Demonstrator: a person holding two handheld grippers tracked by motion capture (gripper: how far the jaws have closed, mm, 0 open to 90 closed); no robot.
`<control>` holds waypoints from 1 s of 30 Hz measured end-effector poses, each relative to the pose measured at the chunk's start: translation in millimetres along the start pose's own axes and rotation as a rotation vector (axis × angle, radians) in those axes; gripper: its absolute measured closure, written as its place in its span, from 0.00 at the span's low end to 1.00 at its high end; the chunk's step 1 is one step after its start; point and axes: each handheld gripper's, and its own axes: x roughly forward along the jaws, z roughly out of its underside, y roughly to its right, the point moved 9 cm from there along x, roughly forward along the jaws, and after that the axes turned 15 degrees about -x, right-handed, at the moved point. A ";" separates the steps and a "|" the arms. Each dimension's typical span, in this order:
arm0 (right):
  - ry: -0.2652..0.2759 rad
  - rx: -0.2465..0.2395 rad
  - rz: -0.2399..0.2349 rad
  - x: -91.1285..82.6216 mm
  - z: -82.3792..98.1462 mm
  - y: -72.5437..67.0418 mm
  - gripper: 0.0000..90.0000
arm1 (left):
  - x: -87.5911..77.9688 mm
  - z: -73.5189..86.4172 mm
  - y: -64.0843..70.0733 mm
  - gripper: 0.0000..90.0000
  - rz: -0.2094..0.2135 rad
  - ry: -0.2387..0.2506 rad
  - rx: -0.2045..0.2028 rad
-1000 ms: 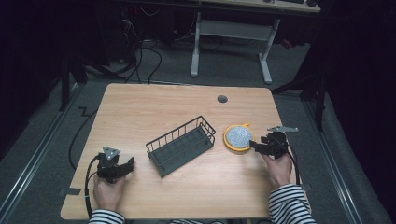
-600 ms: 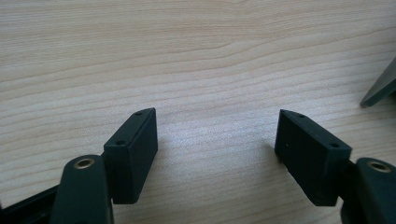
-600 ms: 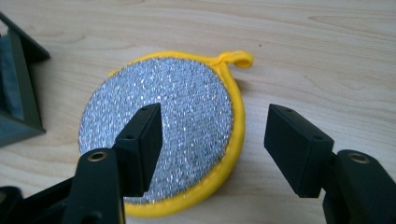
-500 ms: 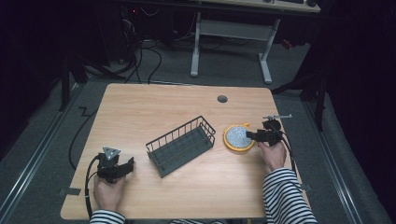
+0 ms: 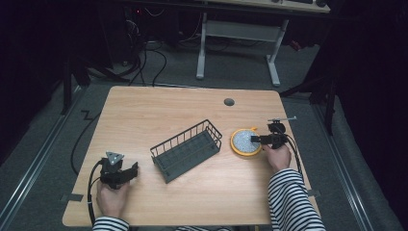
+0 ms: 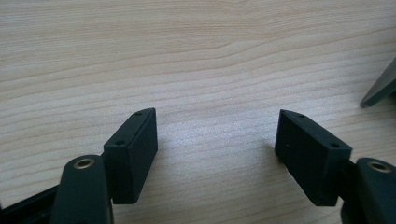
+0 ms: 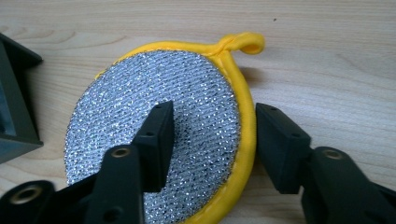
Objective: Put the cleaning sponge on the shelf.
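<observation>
A round scouring pad (image 5: pixel 245 141) with a silver mesh face and a yellow rim lies flat on the wooden table (image 5: pixel 159 110), right of a dark wire basket (image 5: pixel 185 139). My right gripper (image 5: pixel 256 139) reaches over the pad's right edge. In the right gripper view one jaw rests over the mesh of the pad (image 7: pixel 140 88) and the other stands just outside the yellow rim. The right gripper (image 7: pixel 212 116) has just been closing, with the rim between its jaws and a gap left. My left gripper (image 5: pixel 132 169) stands open near the front left, and nothing lies between the fingers of this gripper (image 6: pixel 215 135).
A corner of the basket (image 7: pixel 14 107) shows left of the pad, and its edge (image 6: pixel 380 86) shows at the right in the left gripper view. A cable grommet (image 5: pixel 229 102) sits near the far edge. Another desk's white legs (image 5: pixel 202 48) stand on the floor behind.
My right gripper has slid left onto the pad's right edge, and its jaws stand narrower than before. The left hand has kept still.
</observation>
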 end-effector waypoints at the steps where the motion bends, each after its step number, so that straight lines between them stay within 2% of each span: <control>1: -0.005 -0.004 0.000 0.0 0.5 -0.5 0.58 | 0.0 0.0 0.0 0.34 0.000 0.000 0.000; 7: 0.003 -0.027 -0.010 -1.0 0.6 -2.0 0.80 | -0.1 -0.1 0.0 0.34 0.001 0.000 -0.003; 9: 0.010 -0.058 0.013 -2.4 -0.2 -2.6 0.87 | -0.1 0.0 0.0 0.34 0.002 0.000 -0.003; 11: 0.009 -0.078 0.021 -2.7 -0.4 -5.1 0.90 | -0.1 -0.1 0.0 0.34 0.001 0.000 -0.002; 14: 0.010 -0.116 0.039 -3.2 -2.1 -9.2 0.92 | -0.2 0.0 0.0 0.34 0.005 -0.002 -0.005; 18: 0.032 -0.131 0.029 -6.0 -4.7 -13.5 0.92 | -0.2 -0.1 -0.1 0.34 0.006 -0.001 -0.006; 22: 0.080 -0.156 0.020 -16.7 -11.5 -19.0 0.92 | -0.1 -0.1 0.0 0.34 0.003 0.000 -0.004; 27: 0.111 -0.202 0.020 -31.5 -15.0 -23.9 0.92 | 0.1 -0.1 0.2 0.34 -0.001 0.001 0.000; 30: 0.135 -0.204 0.015 -41.1 -16.9 -22.9 0.92 | 0.2 -0.1 0.2 0.34 -0.001 0.001 0.000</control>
